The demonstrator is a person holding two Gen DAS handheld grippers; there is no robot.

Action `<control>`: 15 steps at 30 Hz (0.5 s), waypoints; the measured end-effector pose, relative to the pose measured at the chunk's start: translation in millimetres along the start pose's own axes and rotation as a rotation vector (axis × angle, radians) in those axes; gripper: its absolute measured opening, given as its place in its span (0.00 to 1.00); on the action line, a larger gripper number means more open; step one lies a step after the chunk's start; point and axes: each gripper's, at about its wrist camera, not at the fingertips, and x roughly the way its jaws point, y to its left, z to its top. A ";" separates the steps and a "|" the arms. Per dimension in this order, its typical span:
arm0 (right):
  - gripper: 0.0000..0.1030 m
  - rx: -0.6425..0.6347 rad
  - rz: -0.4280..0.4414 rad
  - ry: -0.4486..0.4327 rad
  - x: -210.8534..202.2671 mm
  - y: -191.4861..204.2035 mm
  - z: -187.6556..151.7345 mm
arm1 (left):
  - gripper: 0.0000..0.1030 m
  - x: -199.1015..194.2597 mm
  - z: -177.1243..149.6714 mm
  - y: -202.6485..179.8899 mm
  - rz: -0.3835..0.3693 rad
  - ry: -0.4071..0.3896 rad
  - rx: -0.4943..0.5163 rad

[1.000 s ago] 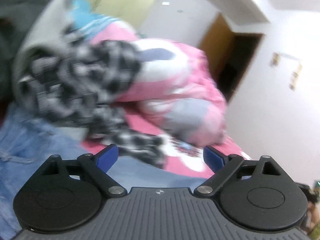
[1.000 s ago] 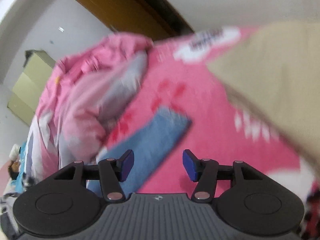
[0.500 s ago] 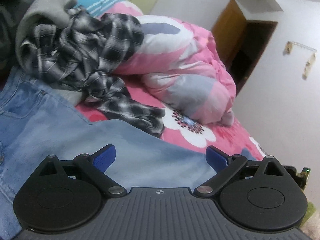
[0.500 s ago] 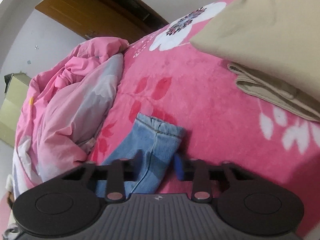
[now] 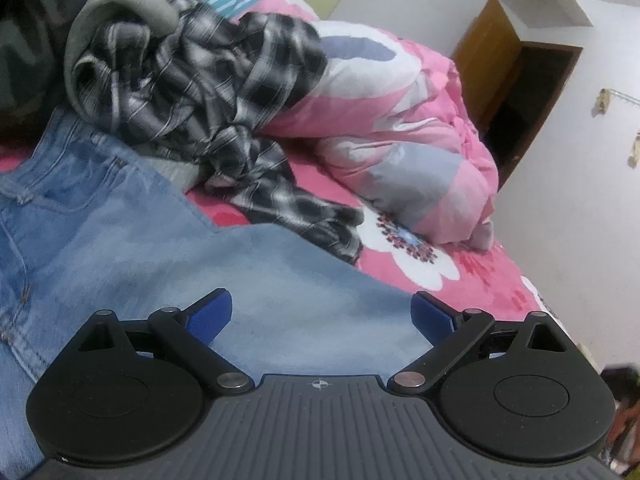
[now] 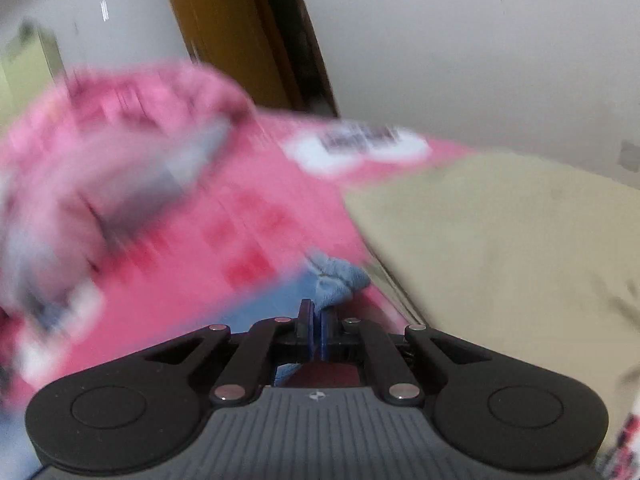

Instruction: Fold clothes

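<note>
Denim, pale blue: the jeans (image 5: 132, 248) lie spread over a pink floral bedsheet (image 5: 476, 268), with the waist and a pocket seam at the left of the left wrist view and one leg running right beneath the tool. Left gripper (image 5: 322, 312): jaws wide apart, blue pads (image 5: 210, 314) poised over the denim with nothing between them; contact with the cloth cannot be confirmed. Behind the jeans, a crumpled black-and-white plaid shirt (image 5: 224, 100) trails onto the sheet, touching a grey garment (image 5: 124, 4) above it and a bunched pink-and-white quilt (image 5: 400, 132) at its right. A brown door (image 5: 486, 56) stands beside a dark opening in the white wall. Right gripper (image 6: 316, 320): jaws drawn together, clamped on the hem end of the jeans leg (image 6: 334, 280), which bunches just past the pads; the jaws have just been closing, and the cloth sits between them. The right wrist view is heavily blurred. Beside that hem, a beige folded garment (image 6: 500, 248) rests on the sheet at the right, near but apart from the pinched denim. The quilt appears as a pink smear at left.
</note>
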 end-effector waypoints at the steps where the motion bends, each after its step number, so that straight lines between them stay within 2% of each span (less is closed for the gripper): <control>1: 0.05 -0.007 -0.019 0.017 4.4 -1.4 -5.0 | 0.94 0.8 -0.9 1.7 0.005 0.005 -0.004; 2: 0.06 -0.023 -0.035 0.013 2.3 -0.7 -6.5 | 0.94 1.0 -1.6 3.1 0.008 0.007 -0.004; 4: 0.27 -0.060 -0.084 -0.009 -6.9 2.9 -5.9 | 0.94 -0.5 -1.4 5.8 0.009 0.004 -0.006; 5: 0.31 -0.083 -0.106 -0.024 -12.6 4.5 -4.2 | 0.94 -1.4 -1.1 7.1 0.008 0.001 -0.007; 7: 0.47 -0.133 -0.136 -0.070 -28.3 6.4 -2.4 | 0.94 -3.4 -0.4 9.8 0.007 -0.005 -0.009; 12: 0.48 -0.197 -0.121 -0.214 -79.8 21.3 -11.5 | 0.94 -9.5 4.5 12.1 0.003 -0.031 0.003; 15: 0.48 -0.314 0.053 -0.286 -106.4 61.7 -19.5 | 0.94 -5.3 8.1 6.8 0.023 -0.031 0.044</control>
